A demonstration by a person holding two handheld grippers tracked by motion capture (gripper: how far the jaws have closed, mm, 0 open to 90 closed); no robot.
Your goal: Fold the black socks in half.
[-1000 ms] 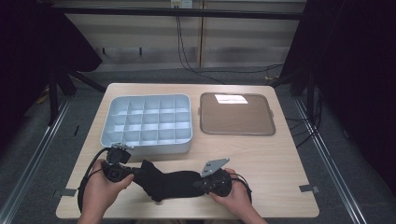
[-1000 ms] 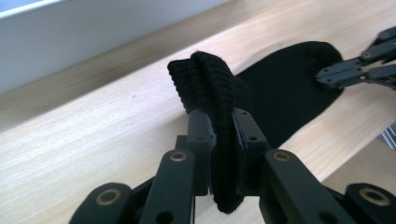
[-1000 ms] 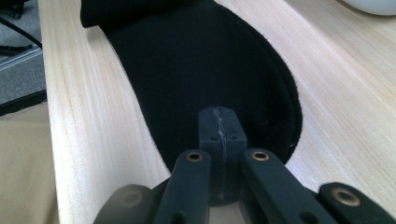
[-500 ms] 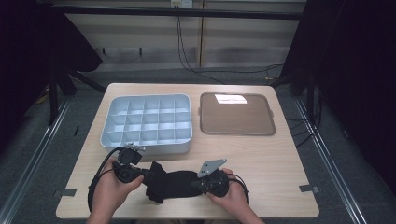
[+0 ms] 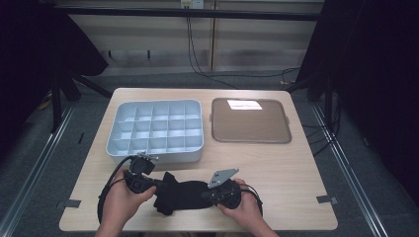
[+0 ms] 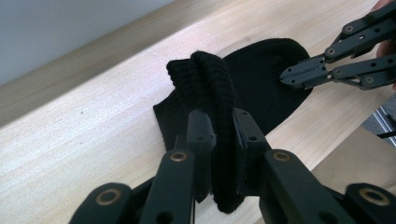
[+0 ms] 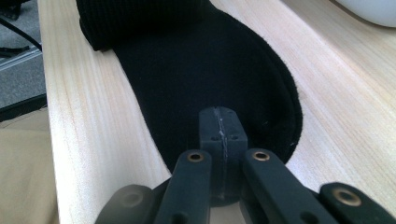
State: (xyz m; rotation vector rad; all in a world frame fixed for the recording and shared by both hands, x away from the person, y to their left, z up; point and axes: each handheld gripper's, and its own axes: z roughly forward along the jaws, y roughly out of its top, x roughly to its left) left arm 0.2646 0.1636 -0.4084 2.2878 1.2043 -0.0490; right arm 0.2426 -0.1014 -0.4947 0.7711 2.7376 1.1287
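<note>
Black sock (image 5: pixel 184 195) – soft, limp, light. Left gripper (image 6: pixel 219 140) pinches bunched cuff, 9 o'clock end; right gripper (image 7: pixel 219 130) clamped – toe, 3 o'clock.

1. Left hand (image 5: pixel 121 197) entering from the bottom edge, wrapped around the left gripper (image 5: pixel 148 181), jaws pointing across toward the right one.
2. Left jaws nearly closed, pads clamped on a bunched ribbed fold of black sock (image 6: pixel 261 88) between them.
3. Right hand (image 5: pixel 244 205) cupped around the right gripper (image 5: pixel 210 193), jaws pointing back toward the left one, grey three-cornered plate on top.
4. Right jaws pressed fully together, tips resting at the sock's rounded end.
5. Both grippers low and roughly level, facing each other.
</note>
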